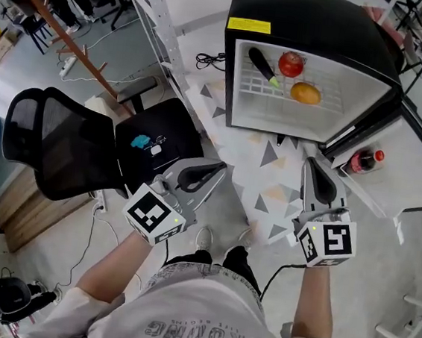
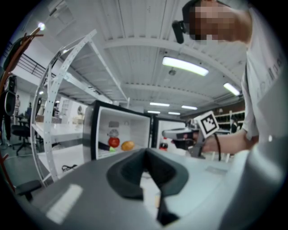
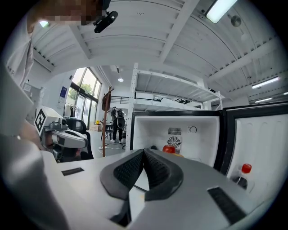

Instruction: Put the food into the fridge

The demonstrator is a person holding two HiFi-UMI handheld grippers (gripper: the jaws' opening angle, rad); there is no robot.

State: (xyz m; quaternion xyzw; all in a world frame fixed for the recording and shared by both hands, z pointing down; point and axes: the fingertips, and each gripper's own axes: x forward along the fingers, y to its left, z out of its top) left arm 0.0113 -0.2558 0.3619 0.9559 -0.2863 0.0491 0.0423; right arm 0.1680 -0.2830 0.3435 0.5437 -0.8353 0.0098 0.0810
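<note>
Workshop floor point(image 1: 266, 179), small fridge point(image 1: 309, 17) standing open. Left gripper point(image 1: 217, 170): jaws together, nothing between. Right gripper point(image 1: 313, 162): same, closed and empty. Both short of the fridge. On its wire shelf: tomato point(image 1: 291, 63), orange point(image 1: 305, 93), dark long vegetable point(image 1: 264, 65). Red-capped bottle point(image 1: 365, 160) in the door. Office chair point(image 1: 56, 141) at left.
</note>
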